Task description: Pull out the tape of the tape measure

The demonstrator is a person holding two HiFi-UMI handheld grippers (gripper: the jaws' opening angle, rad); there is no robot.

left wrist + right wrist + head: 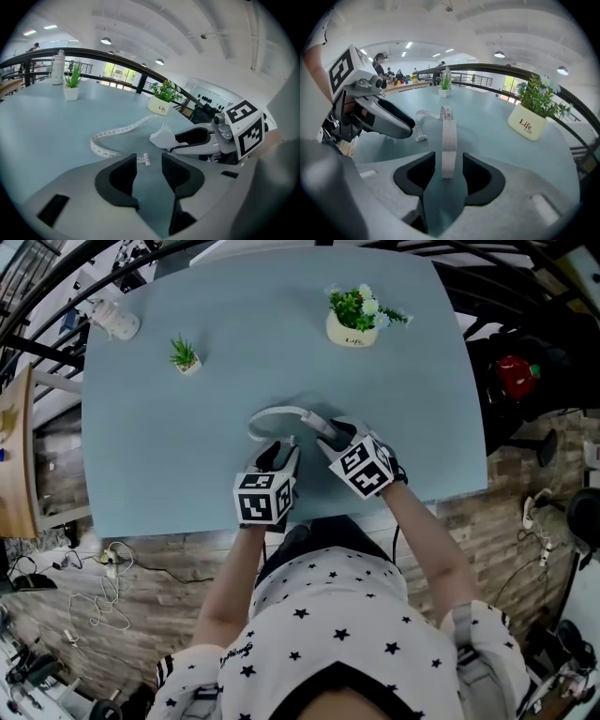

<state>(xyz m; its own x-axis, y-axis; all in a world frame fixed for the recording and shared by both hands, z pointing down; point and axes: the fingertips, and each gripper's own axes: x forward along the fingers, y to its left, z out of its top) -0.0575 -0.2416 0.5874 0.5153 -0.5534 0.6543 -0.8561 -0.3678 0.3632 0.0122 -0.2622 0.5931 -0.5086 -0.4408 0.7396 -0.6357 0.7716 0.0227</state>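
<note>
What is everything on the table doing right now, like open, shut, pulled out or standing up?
Left gripper: open, holding nothing.
Right gripper: open.
Flat white tape case: on edge between the right gripper's jaws, not squeezed.
Soft white measuring tape: pulled out, curved across the table.
White flower pot: upright.
Small potted green plant: upright.
White bottle: upright.

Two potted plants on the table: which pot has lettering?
The bigger flowering plant on the right: its pot reads "Life". The small spiky plant further left has a plain white pot.
</note>
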